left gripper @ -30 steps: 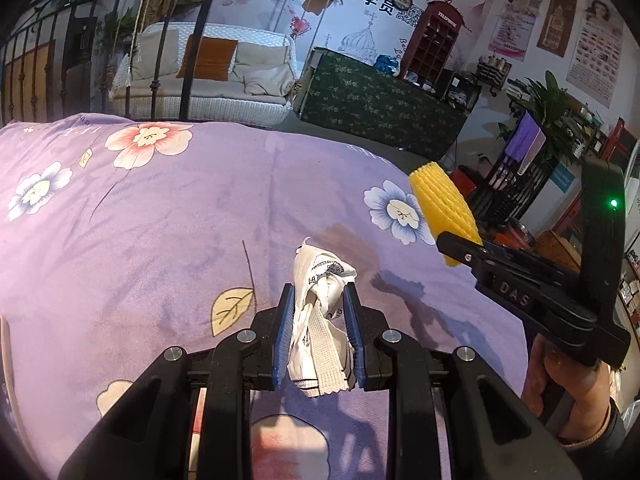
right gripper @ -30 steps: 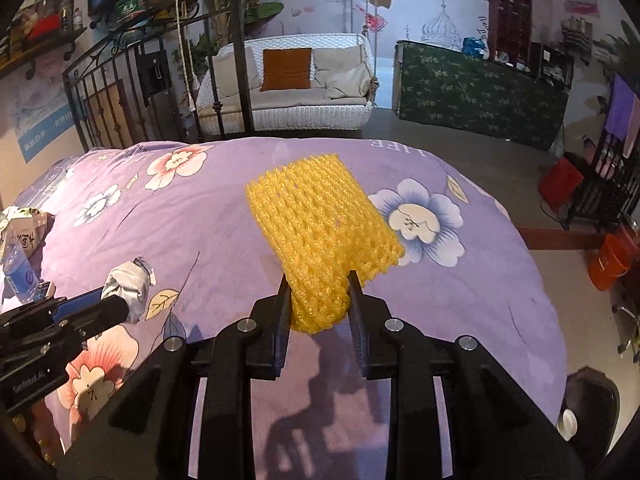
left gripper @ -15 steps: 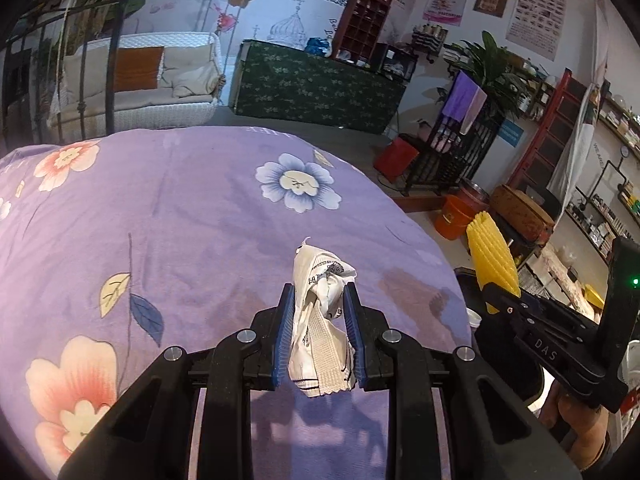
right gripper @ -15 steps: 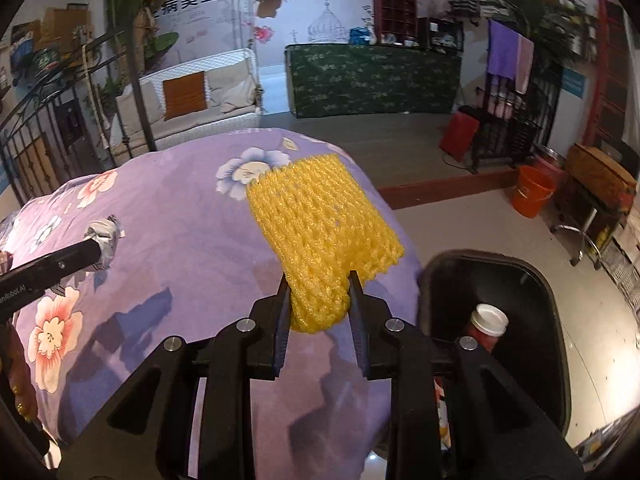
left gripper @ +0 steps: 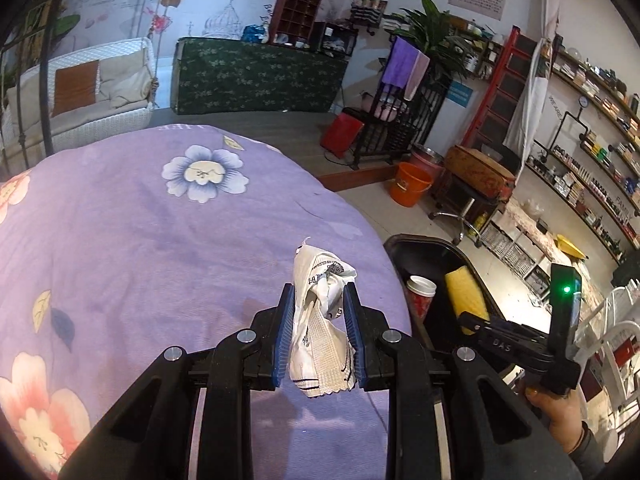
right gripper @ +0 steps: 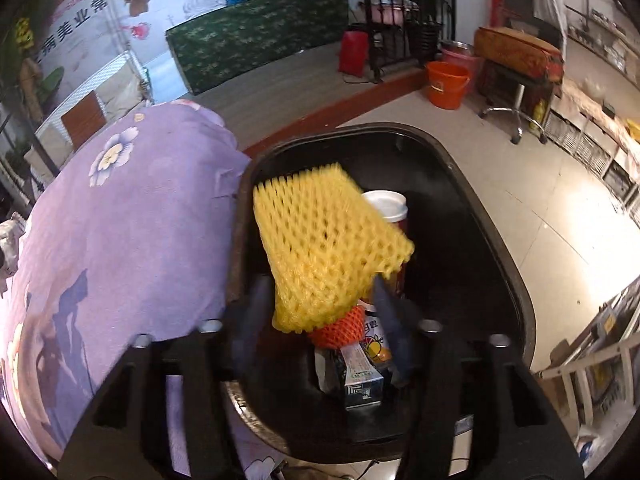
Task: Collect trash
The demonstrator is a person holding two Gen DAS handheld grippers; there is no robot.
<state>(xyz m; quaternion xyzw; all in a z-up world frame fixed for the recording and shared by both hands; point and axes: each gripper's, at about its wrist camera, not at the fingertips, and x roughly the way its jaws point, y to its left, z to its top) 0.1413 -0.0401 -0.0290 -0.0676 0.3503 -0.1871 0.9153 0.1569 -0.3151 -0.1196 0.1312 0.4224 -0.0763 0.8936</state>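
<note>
In the left wrist view, a crumpled white wrapper (left gripper: 320, 316) is pinched between the blue pads of the left gripper (left gripper: 319, 332), which are closed on it so that it can be carried off the purple flowered cover (left gripper: 160, 248). The wrapper is held above the edge of the cover, not yet over the black bin (left gripper: 408, 244) that stands just beside the bed on the floor. Inside the bin a red cup with a white lid (left gripper: 420, 292) and a piece of yellow foam net (left gripper: 466, 296) are seen. The right gripper (left gripper: 472, 320) is held over the bin by a hand (left gripper: 556, 412), placed there so that its load falls inside.

In the right wrist view, the yellow foam net (right gripper: 324, 248) is seen between the jaws of the right gripper (right gripper: 320, 320), which are opening; the blurred pads appear to stand clear of it, so the net is judged to be released over the bin (right gripper: 480, 184). Below it lie an orange net (right gripper: 340, 330), a small carton (right gripper: 362, 376) and the cup (right gripper: 386, 204), which shows why the drop is made here: the bin is where the trash is gathered. The wrapper is judged to be next.
</note>
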